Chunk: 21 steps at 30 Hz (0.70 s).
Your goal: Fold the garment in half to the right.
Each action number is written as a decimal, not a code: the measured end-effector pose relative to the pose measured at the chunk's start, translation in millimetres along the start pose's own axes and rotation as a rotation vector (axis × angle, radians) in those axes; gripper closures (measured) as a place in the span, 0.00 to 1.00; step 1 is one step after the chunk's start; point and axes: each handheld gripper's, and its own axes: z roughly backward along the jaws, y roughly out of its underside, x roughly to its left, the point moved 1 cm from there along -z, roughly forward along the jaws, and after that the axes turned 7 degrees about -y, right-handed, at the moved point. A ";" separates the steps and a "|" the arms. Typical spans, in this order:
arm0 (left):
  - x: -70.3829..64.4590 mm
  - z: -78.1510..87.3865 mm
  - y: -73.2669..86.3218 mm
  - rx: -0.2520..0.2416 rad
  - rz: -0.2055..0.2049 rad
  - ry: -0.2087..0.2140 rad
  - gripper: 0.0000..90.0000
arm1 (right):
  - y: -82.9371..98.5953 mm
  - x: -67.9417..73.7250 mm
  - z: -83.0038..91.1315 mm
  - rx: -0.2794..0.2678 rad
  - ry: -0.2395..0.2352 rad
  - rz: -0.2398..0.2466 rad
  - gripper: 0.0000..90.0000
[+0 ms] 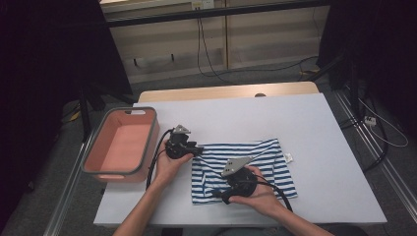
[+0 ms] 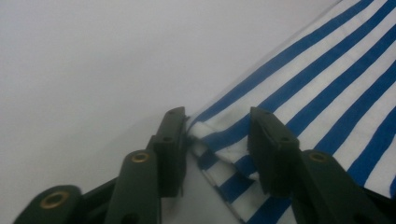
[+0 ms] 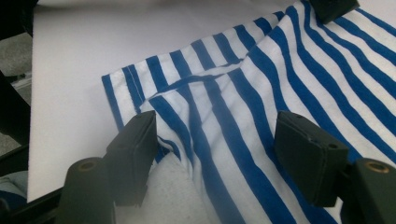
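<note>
The left tool [image 2: 217,135] has its jaws a little apart around a corner of the striped cloth [image 1: 246,164], maybe to lift it for folding. The right tool [image 3: 217,154] is wide open over the near edge, holding nothing. The cloth lies flat on the white worktop [image 1: 314,123], beside a pink bin [image 1: 120,142].

Both hand-held grippers [image 1: 196,149] [image 1: 220,194] low, jaws apart

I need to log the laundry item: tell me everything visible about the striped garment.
The striped garment is soft knit-looking fabric in blue and white stripes, lying folded and slightly rumpled on the white table, with a small white tag at its right edge. The left gripper straddles a folded corner, jaws open; the right gripper hovers open over its near left part.
</note>
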 end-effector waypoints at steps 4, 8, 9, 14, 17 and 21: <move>0.0 1.2 0.2 0.013 -0.016 -0.002 0.73 | 2.2 -2.4 -3.7 0.024 -0.006 -0.009 0.31; -3.3 1.9 0.6 0.020 -0.011 0.008 0.79 | 2.4 0.0 -5.7 0.032 0.010 -0.005 0.31; -4.7 2.2 0.7 0.023 -0.004 0.007 0.82 | 2.5 0.1 -6.0 0.034 0.010 -0.004 0.30; -6.3 2.9 0.7 0.036 0.026 0.045 0.94 | 2.1 3.3 -7.6 0.054 0.040 0.013 0.30; -5.4 3.1 0.9 0.022 0.048 0.039 0.95 | 1.5 5.6 -8.5 0.061 0.050 0.021 0.28; 0.1 10.7 -1.4 -0.026 0.083 0.043 0.96 | 0.1 4.7 -7.6 0.073 0.042 0.033 0.29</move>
